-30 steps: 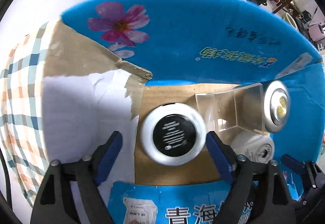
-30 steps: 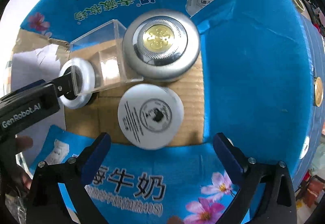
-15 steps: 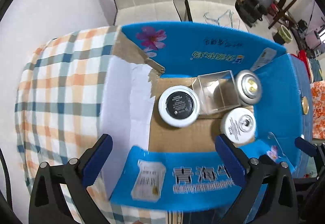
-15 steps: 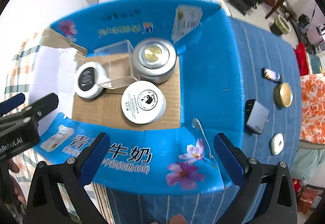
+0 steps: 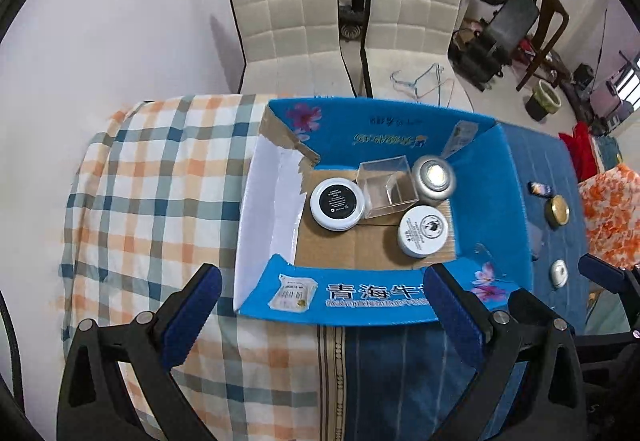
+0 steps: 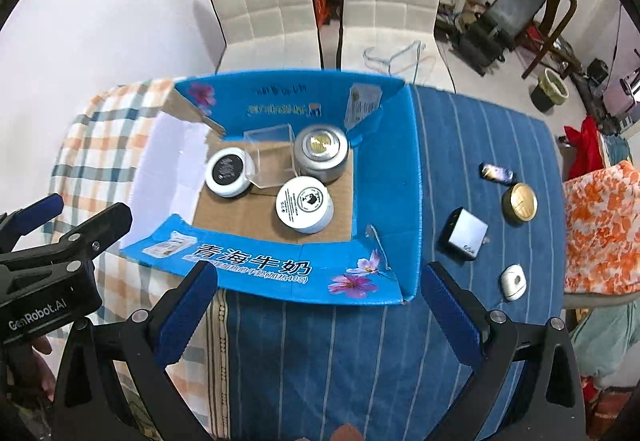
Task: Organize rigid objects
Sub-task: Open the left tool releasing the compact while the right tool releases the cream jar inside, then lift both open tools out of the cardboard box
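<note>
With both grippers' jaws held apart and empty, the grey box is best approached squarely by the right gripper.

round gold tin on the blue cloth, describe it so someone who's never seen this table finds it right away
Start at the open blue cardboard box, then look to its right across the blue striped cloth. Near the far right edge sits the round gold tin: the only gold, disc-shaped item, behind the grey rectangular case and small white oval case.
</note>
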`<state>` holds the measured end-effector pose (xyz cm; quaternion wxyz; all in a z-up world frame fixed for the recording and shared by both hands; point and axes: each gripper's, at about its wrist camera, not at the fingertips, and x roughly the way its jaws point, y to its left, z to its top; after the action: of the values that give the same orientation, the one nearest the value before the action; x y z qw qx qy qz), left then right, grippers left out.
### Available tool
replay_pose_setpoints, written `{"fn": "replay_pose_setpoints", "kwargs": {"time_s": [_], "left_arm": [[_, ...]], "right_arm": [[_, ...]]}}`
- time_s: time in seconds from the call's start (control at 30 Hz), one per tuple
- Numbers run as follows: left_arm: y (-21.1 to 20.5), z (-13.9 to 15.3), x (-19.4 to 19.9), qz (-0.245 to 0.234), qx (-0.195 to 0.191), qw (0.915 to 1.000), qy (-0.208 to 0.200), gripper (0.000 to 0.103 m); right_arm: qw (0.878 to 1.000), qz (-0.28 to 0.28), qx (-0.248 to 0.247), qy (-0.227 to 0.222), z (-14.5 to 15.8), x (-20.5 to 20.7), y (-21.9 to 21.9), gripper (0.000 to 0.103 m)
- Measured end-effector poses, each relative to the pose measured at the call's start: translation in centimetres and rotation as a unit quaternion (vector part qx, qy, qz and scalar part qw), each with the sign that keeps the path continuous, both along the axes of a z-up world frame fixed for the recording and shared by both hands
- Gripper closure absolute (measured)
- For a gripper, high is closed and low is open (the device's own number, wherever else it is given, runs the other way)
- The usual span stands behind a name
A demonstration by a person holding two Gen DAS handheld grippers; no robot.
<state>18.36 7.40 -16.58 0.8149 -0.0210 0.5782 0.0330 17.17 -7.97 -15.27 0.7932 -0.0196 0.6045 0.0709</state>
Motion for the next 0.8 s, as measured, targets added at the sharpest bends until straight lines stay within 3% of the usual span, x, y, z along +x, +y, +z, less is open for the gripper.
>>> {"fn": "replay_pose_setpoints", "kwargs": {"time_s": [0.23,0.5,0.63,0.8], "left_arm": [[-0.6,3.7,-2.2,-0.001,0.001,0.9995,-0.032,0.0],[-2.2,6.9,-3.9,-0.007,0.0,0.9981,-0.061,0.0],[-4.0,6.7,-3.7,-0.022,-0.002,0.9978,-0.062,0.0],[-7.6,4.3,-2.5,-0.039,-0.025,0.9983,-0.036,0.0]], "right_arm": [[1.0,0.009,0.015,-0.023,4.2,-2.4,-1.3,0.0],[0.998,0.006,0.045,-0.042,7.0,-3.8,-3.4,0.0],[0.997,-0.019,0.07,-0.033,5.9,-3.9,-6.2,0.0],[0.995,-0.078,0.063,0.004,2.6,-3.3,-12.5,0.0]]}}
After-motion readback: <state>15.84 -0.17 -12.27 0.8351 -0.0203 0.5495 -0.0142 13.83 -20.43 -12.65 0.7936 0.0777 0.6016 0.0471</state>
